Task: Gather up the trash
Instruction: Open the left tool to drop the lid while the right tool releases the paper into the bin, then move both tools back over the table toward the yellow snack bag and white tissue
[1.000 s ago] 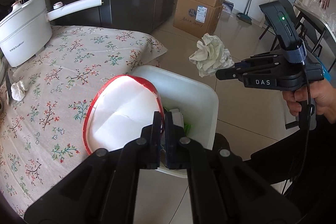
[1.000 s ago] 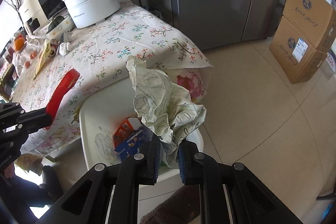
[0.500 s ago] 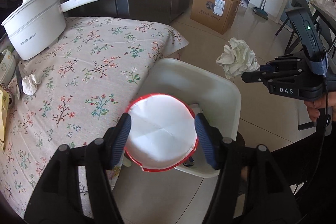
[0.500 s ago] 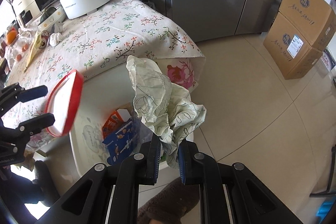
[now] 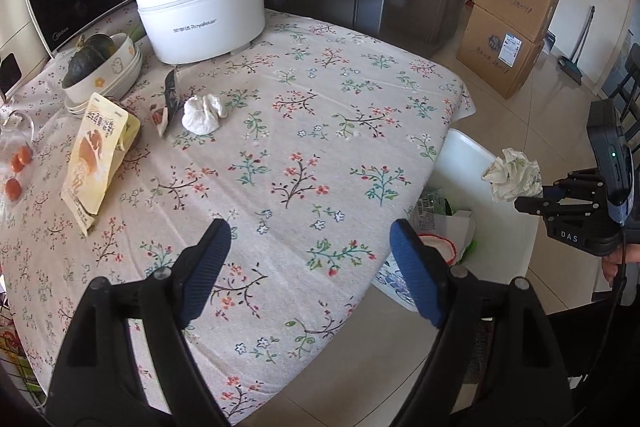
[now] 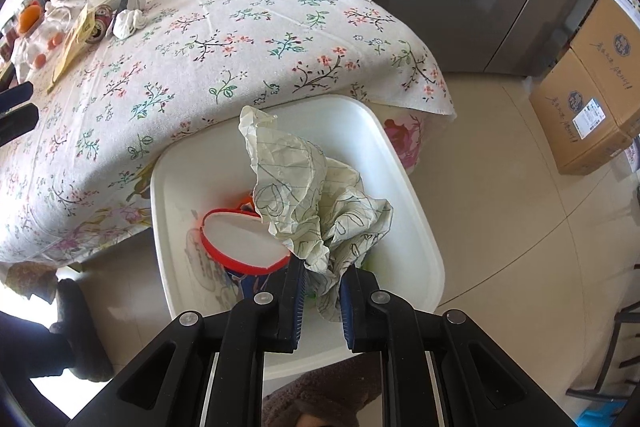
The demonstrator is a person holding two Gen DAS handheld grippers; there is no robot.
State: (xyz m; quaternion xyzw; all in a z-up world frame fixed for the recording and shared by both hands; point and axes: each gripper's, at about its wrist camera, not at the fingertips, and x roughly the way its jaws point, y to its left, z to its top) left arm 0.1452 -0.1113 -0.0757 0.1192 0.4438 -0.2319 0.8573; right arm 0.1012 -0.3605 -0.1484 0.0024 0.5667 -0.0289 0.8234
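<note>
Left gripper (image 5: 308, 259) hangs with jaws spread wide, having just been opening, nothing between them, over the floral tablecloth (image 5: 304, 131). Right gripper (image 6: 322, 291) is narrow, clamped on the crumpled patterned paper (image 6: 316, 195), jaws just easing apart a touch, paper between the pads, right above the white bin (image 6: 416, 227). In the bin lies the red-rimmed lid (image 6: 240, 239) on other wrappers. Out on the table: a white tissue wad (image 5: 202, 115), a yellow snack bag (image 5: 98, 155), the white pot (image 5: 200, 15).
</note>
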